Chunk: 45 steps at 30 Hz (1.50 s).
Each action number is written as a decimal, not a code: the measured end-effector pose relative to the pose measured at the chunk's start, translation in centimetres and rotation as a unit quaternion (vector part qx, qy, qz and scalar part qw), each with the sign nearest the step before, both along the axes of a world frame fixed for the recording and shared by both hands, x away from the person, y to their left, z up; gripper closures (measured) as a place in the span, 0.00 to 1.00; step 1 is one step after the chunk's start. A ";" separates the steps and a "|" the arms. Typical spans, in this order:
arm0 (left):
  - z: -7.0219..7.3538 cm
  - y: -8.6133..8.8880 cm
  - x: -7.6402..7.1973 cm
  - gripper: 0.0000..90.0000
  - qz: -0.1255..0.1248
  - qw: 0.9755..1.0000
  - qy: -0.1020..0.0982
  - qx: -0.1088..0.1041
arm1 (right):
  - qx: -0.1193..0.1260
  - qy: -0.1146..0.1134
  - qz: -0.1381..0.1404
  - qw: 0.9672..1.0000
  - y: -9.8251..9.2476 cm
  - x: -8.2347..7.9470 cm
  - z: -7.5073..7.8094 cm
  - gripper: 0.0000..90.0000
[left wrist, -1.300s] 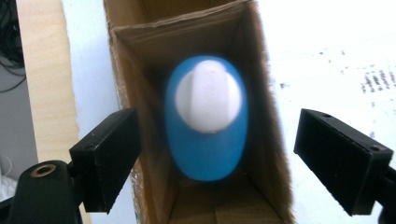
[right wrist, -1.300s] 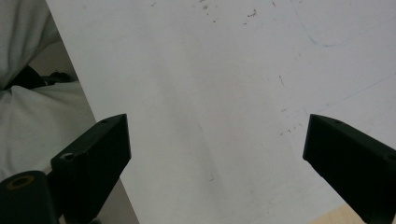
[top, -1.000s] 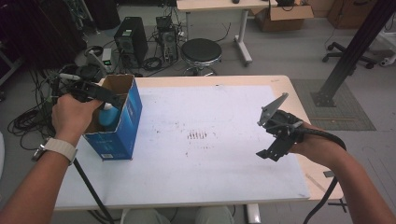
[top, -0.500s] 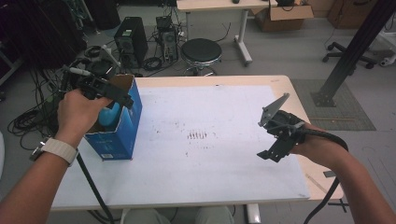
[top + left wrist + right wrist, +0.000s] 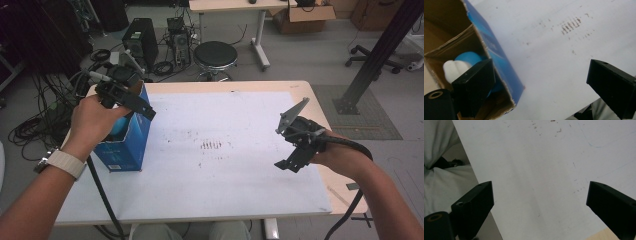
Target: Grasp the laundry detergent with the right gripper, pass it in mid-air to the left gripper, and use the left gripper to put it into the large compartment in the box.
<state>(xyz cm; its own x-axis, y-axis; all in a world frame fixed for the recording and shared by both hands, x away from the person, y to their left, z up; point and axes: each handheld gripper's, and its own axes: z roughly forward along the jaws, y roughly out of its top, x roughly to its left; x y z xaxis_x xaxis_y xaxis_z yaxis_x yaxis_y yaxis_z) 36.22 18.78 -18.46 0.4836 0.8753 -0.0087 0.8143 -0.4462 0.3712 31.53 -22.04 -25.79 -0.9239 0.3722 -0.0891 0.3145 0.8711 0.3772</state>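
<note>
An open-topped blue cardboard box [image 5: 127, 145] stands at the table's left edge. Inside it lies a blue and white object [image 5: 461, 62], also seen as a blue patch [image 5: 119, 127] in the high view. My left gripper [image 5: 145, 110] hovers over the box's top right rim. Its jaws have just been opening and stand wide apart with nothing between them [image 5: 541, 75]. My right gripper [image 5: 286, 164] hangs open over the right part of the white sheet [image 5: 541, 195], near the table's front edge, holding nothing.
A white sheet [image 5: 225, 175] with dark marks [image 5: 212, 145] at its middle covers the table. Beyond the far edge stand a black stool [image 5: 215, 55], computer towers [image 5: 140, 42] and cables on the floor. A black post [image 5: 375, 55] rises at the right.
The left gripper has lifted away from the box opening and shifted right, its jaws spreading wider. The blue and white object stays in the box. The right hand has kept still.
</note>
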 end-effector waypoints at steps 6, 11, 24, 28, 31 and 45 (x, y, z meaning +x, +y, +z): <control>0.1 -2.1 -0.6 0.10 -0.046 0.999 -0.001 0.002 | 0.000 0.002 0.001 1.000 0.3 0.3 -0.1 0.08; 0.1 -3.9 -1.2 0.10 -0.088 0.996 0.000 0.010 | 0.000 0.004 0.001 1.000 0.7 0.4 -0.1 0.08; -0.3 -7.7 -2.6 0.10 -0.182 0.982 -0.003 0.042 | -0.001 0.005 0.005 1.000 1.7 0.9 0.2 0.08; -0.4 -8.3 -2.7 0.10 -0.203 0.978 0.000 0.046 | 0.000 0.005 0.006 1.000 1.9 1.1 0.3 0.08; -0.5 -8.6 -2.8 0.10 -0.216 0.975 0.001 0.049 | 0.001 0.006 0.008 1.000 2.2 1.2 0.3 0.08; -1.6 -10.5 -3.4 0.10 -0.304 0.950 0.007 0.073 | -0.004 0.008 0.015 1.000 3.0 2.1 0.5 0.08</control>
<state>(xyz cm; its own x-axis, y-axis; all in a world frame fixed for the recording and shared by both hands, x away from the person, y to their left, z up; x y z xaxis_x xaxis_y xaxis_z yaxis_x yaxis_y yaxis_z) 32.78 8.27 -20.02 0.9011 0.4260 0.0804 0.3937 -0.8818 0.2598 33.68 -19.05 -25.31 -0.9359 0.3438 -0.0763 0.2945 0.8829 0.3656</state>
